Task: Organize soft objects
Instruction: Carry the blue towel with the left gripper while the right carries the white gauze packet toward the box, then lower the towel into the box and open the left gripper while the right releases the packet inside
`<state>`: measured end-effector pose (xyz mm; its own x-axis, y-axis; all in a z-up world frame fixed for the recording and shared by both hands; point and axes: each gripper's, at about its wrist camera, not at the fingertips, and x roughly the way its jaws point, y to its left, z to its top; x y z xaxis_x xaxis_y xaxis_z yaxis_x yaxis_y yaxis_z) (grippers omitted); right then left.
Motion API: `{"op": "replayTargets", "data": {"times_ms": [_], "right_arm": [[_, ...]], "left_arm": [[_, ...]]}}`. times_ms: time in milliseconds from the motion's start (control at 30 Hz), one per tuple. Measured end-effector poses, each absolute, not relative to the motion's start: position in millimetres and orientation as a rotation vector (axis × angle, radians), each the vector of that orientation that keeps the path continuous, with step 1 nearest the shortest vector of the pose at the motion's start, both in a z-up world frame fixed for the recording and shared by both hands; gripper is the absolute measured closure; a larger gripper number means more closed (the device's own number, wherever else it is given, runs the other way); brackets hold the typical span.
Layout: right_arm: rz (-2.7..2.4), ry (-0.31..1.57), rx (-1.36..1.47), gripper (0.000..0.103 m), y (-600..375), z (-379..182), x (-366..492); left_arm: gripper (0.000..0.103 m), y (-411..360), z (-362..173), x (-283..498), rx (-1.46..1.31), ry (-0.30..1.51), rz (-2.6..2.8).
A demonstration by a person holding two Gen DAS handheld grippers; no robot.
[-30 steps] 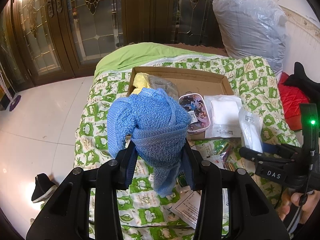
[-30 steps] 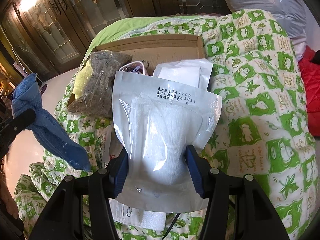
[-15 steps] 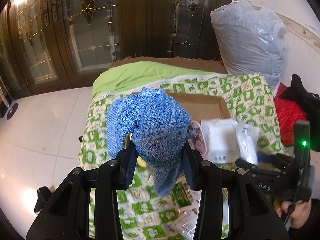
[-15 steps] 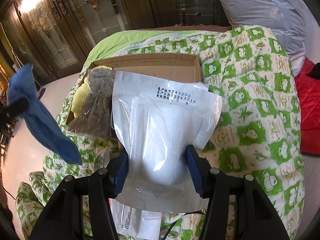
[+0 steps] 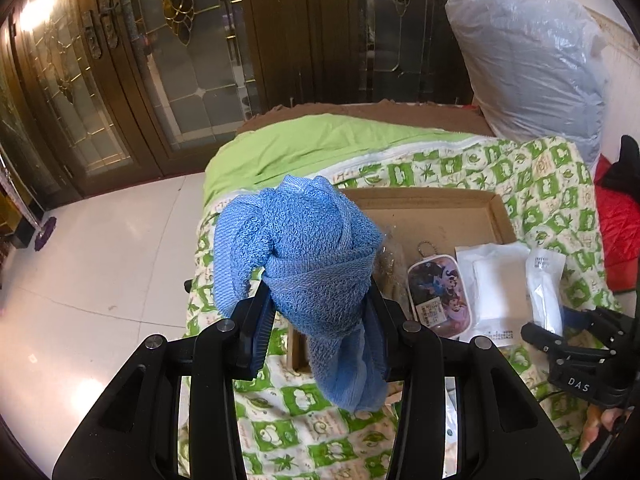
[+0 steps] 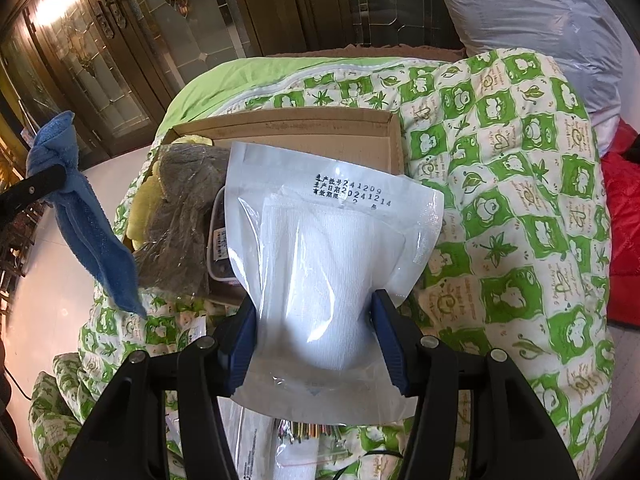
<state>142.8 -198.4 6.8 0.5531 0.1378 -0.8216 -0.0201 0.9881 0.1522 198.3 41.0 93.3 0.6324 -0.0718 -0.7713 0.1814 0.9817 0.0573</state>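
My left gripper (image 5: pixel 318 322) is shut on a knotted blue towel (image 5: pixel 304 248) and holds it in the air above the near left corner of a shallow cardboard box (image 5: pixel 432 204) on the bed. The towel also hangs at the left of the right wrist view (image 6: pixel 80 208). My right gripper (image 6: pixel 314 336) is shut on a clear packet of white gauze (image 6: pixel 320 264), held above the box (image 6: pixel 320 128). That packet and gripper show at the right of the left wrist view (image 5: pixel 544 292).
In the box lie a cartoon pouch (image 5: pixel 438 294), a flat white packet (image 5: pixel 492 280), a grey-brown bagged item (image 6: pixel 180 208) and something yellow (image 6: pixel 146 208). A green-patterned quilt (image 6: pixel 500 200) covers the bed. A big plastic bag (image 5: pixel 528 64) stands behind; red fabric (image 5: pixel 620 236) lies right.
Both grippers have risen and pulled back from the box, each still holding its item. The towel now hangs higher over the box's left corner.
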Motion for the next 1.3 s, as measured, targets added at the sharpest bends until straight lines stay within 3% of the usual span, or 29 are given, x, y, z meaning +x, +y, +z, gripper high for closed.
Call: {"op": "replayTargets", "data": {"times_ms": [500, 767, 1000, 1133, 1300], "right_arm": [[0.057, 1.052, 0.013, 0.048, -180.3, 3.2, 224.7], [-0.012, 1.091, -0.038, 0.047, -174.8, -16.3, 271.3], [-0.003, 1.072, -0.032, 0.035, -170.4, -23.2, 278.9], [-0.008, 1.050, 0.010, 0.024, -176.5, -16.8, 279.6], [-0.010, 1.034, 0.039, 0.024, -183.4, -7.9, 273.8]], "left_arm": [[0.063, 10.4, 23.1, 246.3, 0.152, 0.996, -0.200], [0.062, 13.6, 15.7, 248.5, 0.144, 0.989, -0.213], [0.057, 13.9, 17.3, 248.8, 0.128, 0.982, -0.206], [0.042, 16.1, 24.1, 246.1, 0.116, 0.963, -0.195], [0.042, 19.5, 35.9, 242.2, 0.080, 0.948, -0.193]]}}
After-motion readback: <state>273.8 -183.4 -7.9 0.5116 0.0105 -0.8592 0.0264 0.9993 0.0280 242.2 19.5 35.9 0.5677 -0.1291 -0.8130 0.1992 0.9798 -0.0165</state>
